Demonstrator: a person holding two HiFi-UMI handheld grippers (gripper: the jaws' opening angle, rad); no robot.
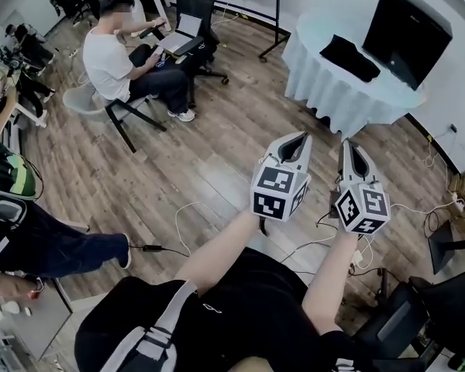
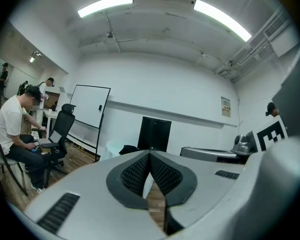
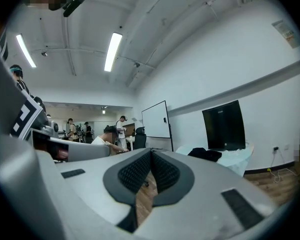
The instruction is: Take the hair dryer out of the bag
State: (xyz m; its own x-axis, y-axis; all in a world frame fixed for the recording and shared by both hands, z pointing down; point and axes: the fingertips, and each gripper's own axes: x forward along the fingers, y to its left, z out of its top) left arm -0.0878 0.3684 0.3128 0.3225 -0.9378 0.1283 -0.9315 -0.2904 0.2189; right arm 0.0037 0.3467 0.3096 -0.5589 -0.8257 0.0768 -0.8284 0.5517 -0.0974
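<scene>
The left gripper (image 1: pixel 303 138) and the right gripper (image 1: pixel 347 146) are both closed on nothing and point side by side. Ahead of them, well apart, a black bag (image 1: pixel 349 57) lies on the round table (image 1: pixel 319 91), its long side mostly across their line. No hair dryer shows; it is probably inside. The right gripper seems slightly nearer.

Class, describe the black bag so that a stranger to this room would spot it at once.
Look to the round table draped in a pale cloth by the white wall. Two black things sit on it: the black bag is the low, soft, rumpled one near the table's middle, not the tall, flat, upright screen beside it.
</scene>
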